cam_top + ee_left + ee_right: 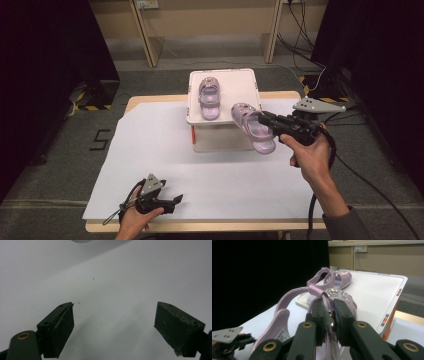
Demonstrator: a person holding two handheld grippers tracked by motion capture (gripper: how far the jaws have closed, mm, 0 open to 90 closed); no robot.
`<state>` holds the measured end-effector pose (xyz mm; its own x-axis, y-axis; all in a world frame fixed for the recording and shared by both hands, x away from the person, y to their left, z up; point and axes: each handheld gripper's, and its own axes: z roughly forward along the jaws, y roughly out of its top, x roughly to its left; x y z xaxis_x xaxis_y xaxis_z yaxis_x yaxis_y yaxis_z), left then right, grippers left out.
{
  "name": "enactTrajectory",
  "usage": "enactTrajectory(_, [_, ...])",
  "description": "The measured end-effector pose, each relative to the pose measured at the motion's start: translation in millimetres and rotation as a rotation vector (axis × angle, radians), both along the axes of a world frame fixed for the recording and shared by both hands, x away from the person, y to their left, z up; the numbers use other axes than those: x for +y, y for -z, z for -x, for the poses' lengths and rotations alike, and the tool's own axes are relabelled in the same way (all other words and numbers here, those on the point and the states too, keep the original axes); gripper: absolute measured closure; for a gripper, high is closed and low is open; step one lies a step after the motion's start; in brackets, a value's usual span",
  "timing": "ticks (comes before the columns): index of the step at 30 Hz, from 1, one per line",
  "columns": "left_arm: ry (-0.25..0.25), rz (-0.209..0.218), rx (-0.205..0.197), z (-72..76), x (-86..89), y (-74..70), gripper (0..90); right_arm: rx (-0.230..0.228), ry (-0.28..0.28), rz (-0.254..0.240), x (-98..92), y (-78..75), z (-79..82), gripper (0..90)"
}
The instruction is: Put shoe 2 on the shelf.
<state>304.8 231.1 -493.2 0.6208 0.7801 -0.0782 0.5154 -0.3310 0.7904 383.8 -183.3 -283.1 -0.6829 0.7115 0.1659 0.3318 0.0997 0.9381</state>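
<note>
A lilac sandal (pixel 209 98) lies on the lid of a white box (pixel 241 81) at the table's far middle. A second lilac sandal (pixel 253 128) hangs in the air by the box's right front corner, and my right gripper (pixel 264 119) is shut on its strap. In the right gripper view the held sandal (pixel 284 325) shows its sole and sparkly strap, pinched by my right gripper (pixel 331 315), with the other sandal (pixel 338 280) behind it on the box lid (pixel 374 292). My left gripper (pixel 177 199) rests low at the near left, open over bare white paper (pixel 120 285); my left gripper (pixel 115 327) holds nothing.
White paper (pixel 160 165) covers most of the wooden table (pixel 145 101). The box has an orange stripe on its side (pixel 193 135). Cables trail on the floor at the back right (pixel 305 30). Dark curtains stand at both sides.
</note>
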Motion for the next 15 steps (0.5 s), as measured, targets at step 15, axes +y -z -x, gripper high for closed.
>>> enactTrajectory(15, [0.005, 0.005, 0.001, 0.2, -0.4, -0.2, 15.7, 0.009, 0.087, 0.024, 24.4, -0.2, -63.8, 80.2])
